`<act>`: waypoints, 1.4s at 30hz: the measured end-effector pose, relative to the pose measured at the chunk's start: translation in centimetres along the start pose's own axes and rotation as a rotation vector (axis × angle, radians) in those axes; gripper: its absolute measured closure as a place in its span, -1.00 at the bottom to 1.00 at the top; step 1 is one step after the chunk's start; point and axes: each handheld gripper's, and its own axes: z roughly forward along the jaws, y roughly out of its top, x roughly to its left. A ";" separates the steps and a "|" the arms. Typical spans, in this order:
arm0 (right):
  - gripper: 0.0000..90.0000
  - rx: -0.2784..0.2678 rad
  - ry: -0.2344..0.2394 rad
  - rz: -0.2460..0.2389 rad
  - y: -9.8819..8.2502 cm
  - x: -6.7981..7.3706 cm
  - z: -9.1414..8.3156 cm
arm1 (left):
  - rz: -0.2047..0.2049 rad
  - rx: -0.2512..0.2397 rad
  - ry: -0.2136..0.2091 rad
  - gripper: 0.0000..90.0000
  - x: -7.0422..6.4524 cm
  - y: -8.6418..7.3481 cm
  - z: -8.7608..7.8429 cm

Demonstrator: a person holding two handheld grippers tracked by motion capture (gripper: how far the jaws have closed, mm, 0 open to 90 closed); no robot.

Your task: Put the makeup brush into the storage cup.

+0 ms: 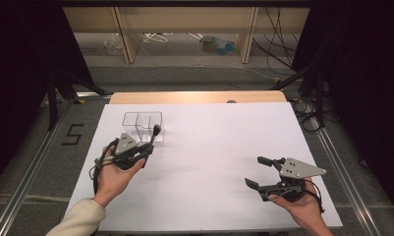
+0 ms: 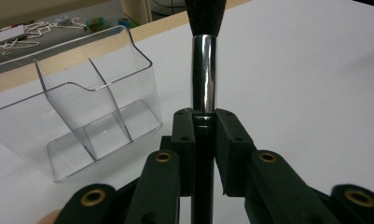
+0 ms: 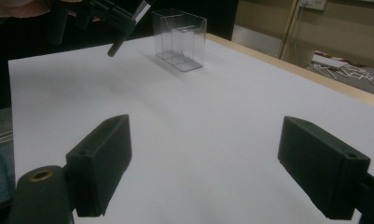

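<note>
1. Left gripper (image 2: 204,140) clamps brush (image 2: 204,74) at its ferrule, bristles up, clear of table.
2. Organizer (image 2: 77,116) sits just beside, ahead-left; brush axis near upright.
3. Right gripper (image 3: 201,163) gapes wide, empty, well apart.

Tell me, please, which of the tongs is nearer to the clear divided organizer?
Left. The left tongs hold a makeup brush right beside the clear organizer; the right tongs sit open, far across the white table.
</note>
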 end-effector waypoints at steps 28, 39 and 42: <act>-0.59 0.003 -0.004 0.009 0.0 0.0 -0.1 | -0.051 -0.060 0.046 0.74 0.4 0.5 -0.1; -0.59 -0.009 -0.012 0.006 -0.1 0.0 0.0 | -0.060 -0.074 0.055 0.74 0.5 0.7 -0.1; -0.59 -0.009 -0.009 0.002 -0.1 -0.1 0.0 | -0.072 -0.083 0.059 0.74 0.5 0.8 0.0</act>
